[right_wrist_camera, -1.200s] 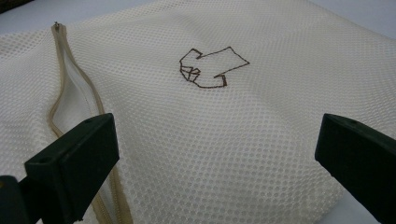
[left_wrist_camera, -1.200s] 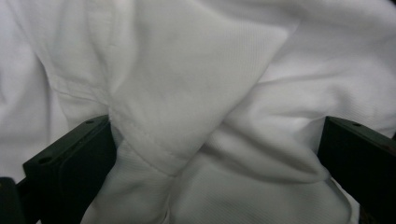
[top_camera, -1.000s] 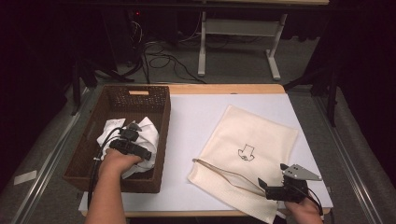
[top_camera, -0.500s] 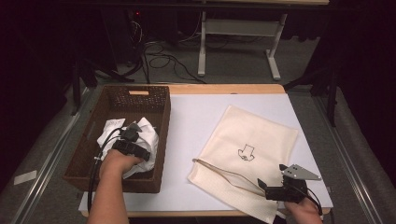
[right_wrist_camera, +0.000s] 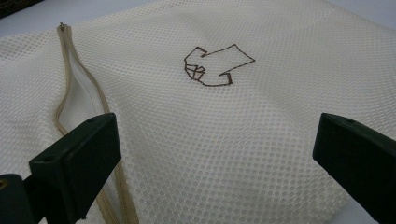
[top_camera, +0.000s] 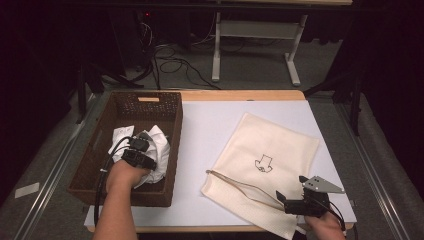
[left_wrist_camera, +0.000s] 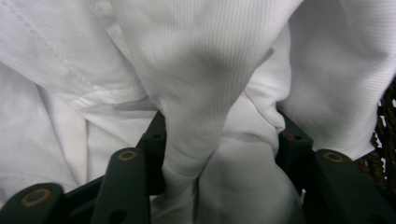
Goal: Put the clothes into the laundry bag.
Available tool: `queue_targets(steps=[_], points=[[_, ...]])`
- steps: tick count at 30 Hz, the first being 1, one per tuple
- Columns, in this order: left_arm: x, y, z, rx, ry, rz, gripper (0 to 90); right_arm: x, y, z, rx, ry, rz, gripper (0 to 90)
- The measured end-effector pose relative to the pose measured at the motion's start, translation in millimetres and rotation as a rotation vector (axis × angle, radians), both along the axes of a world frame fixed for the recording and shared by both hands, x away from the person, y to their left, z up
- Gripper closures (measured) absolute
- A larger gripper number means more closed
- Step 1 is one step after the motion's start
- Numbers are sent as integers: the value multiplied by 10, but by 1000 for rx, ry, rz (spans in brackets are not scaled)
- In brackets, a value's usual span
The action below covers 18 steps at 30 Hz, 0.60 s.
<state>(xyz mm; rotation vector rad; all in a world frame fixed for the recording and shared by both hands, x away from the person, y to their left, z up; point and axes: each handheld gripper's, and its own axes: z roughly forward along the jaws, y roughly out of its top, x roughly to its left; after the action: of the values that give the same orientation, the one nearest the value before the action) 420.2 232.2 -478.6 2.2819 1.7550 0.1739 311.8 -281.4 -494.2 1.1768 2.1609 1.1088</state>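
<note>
Left tongs [left_wrist_camera: 219,154], jaws just closing on a fold of white garment [left_wrist_camera: 201,93] in the wicker basket [top_camera: 95,150], may snag only a thin pinch that slips, while right tongs [right_wrist_camera: 210,154] hang open over the mesh bag [right_wrist_camera: 261,121].

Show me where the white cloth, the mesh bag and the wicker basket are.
white cloth [left_wrist_camera: 205,60]: left gripper view, raised fold.
mesh bag [top_camera: 280,145]: high view, upper panel.
wicker basket [top_camera: 150,96]: high view, far rim.
</note>
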Motion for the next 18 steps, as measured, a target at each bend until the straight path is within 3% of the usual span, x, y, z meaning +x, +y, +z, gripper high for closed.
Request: queue_targets(steps=[7, 15, 16, 17, 18], points=[[-17, -18, 31, 8, -32, -16, 621, -3, -2, 9, -1, -4, 1, 15], [-50, -11, 124, -28, -114, -23, 651, -4, -7, 16, 0, -9, 4, 16], [-63, -17, 140, -20, -140, -26, 651, -3, -7, 12, -1, -6, 2, 17], [-63, -17, 140, -20, -140, -26, 651, -3, -7, 12, -1, -6, 2, 17], [-78, -40, 150, 4, -158, -37, 650, -7, -4, 13, 2, -4, 0, 17]])
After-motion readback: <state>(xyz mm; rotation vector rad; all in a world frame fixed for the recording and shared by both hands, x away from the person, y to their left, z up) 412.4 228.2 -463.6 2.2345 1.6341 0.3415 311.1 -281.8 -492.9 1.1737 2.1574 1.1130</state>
